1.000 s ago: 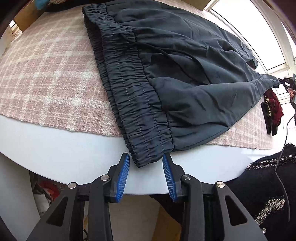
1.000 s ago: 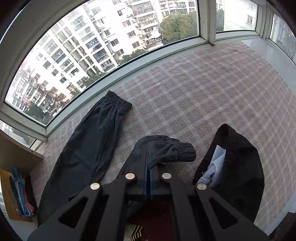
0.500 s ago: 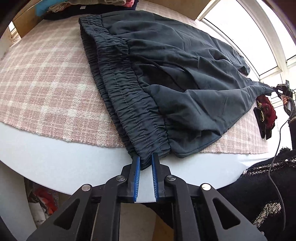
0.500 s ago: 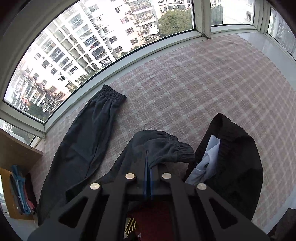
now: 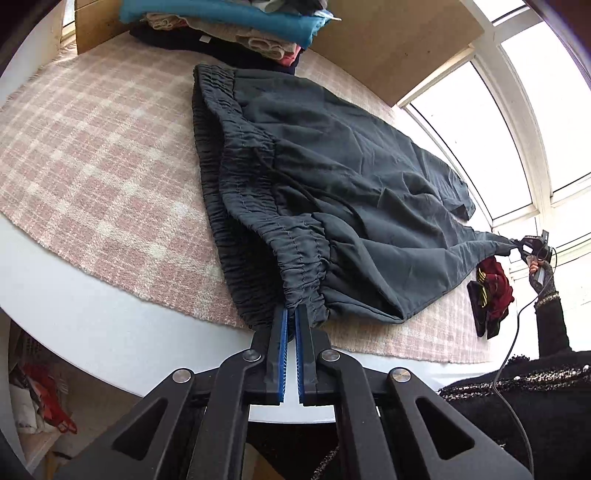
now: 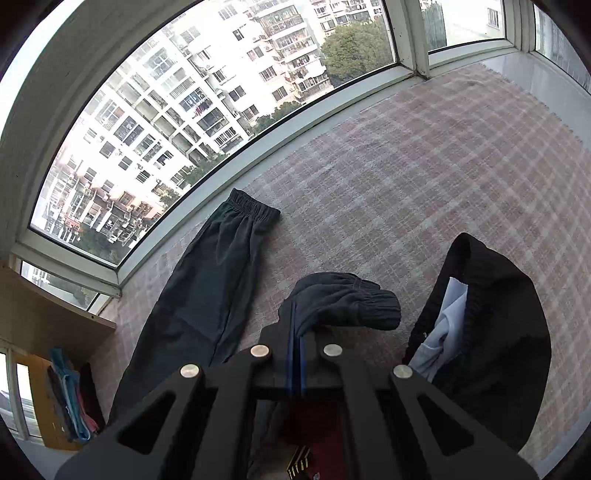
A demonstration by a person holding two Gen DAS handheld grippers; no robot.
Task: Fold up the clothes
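The left gripper (image 5: 290, 312) has just closed, pinching the trousers' (image 5: 332, 177) waistband at centre frame. The right gripper (image 6: 295, 334) clamps one cuff (image 6: 354, 301); its fingertips are buried in cloth.

Two downward wrist views, close, sharing dark trousers (image 5: 332, 177)

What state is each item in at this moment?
Left hand-held gripper: shut on the trousers' waistband.
Right hand-held gripper: shut on one trouser leg near its cuff.
Dark grey trousers: spread on the checked cloth, waistband corner lifted.
Other trouser leg: lying flat.
Clothes pile: folded, stacked.
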